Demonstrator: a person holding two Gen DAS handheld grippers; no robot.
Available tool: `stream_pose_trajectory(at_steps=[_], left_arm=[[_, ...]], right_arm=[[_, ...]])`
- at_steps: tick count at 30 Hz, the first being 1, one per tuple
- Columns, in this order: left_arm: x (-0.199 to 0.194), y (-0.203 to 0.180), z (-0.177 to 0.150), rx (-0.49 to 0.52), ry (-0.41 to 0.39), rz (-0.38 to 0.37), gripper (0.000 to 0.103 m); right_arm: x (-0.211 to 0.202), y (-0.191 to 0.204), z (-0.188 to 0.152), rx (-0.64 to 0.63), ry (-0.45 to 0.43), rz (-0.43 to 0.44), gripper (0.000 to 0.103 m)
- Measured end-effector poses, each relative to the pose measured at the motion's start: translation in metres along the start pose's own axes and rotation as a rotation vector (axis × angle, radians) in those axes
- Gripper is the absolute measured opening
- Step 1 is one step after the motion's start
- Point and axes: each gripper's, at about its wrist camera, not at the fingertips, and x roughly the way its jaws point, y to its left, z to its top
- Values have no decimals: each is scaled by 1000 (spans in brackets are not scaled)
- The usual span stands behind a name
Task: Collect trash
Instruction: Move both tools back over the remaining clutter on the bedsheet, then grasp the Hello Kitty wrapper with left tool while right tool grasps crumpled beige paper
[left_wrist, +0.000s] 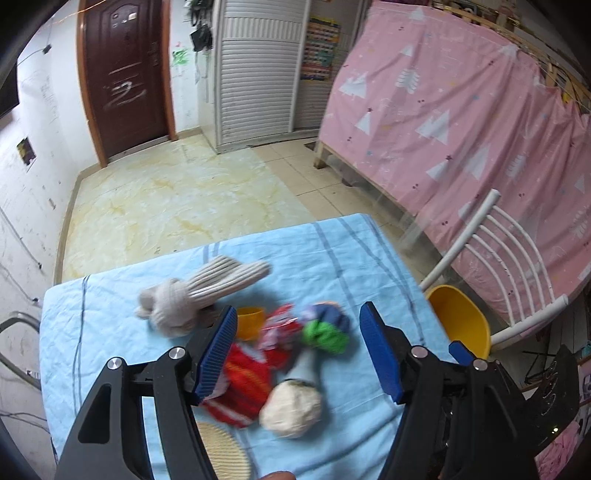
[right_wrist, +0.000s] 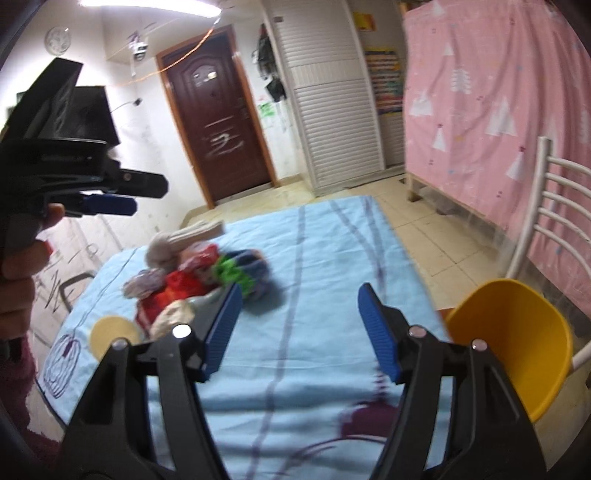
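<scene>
A heap of trash lies on the light blue tablecloth (left_wrist: 332, 251): a red wrapper (left_wrist: 243, 387), a red and white packet (left_wrist: 280, 325), a green and blue bundle (left_wrist: 325, 328), a white wad (left_wrist: 291, 406) and a small orange cup (left_wrist: 250, 322). My left gripper (left_wrist: 299, 350) hovers over the heap, jaws open, gripping nothing. In the right wrist view the heap (right_wrist: 199, 284) sits ahead and to the left. My right gripper (right_wrist: 301, 328) stands open over bare cloth with nothing between its fingers. The left gripper (right_wrist: 107, 205) shows at that view's left edge, held by a hand.
A beige ribbed sock (left_wrist: 207, 291) lies at the heap's far side, and a round woven mat (left_wrist: 225, 450) at its near side. A white-railed chair (right_wrist: 546, 206) with a yellow plastic shell (right_wrist: 517, 332) stands off the table's right edge. A pink curtain (left_wrist: 461, 110) hangs behind it.
</scene>
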Motion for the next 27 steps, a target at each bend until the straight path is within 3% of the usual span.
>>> stream_pose_trajectory(at_steps=[12,27], left_arm=[[16,62,-23,-69,53,16,61],[55,88,-47,-124,153,-5,61]], right_arm=[[21,53,-8,-73,73,77,68],[45,95,-24,-138,174,118,70]])
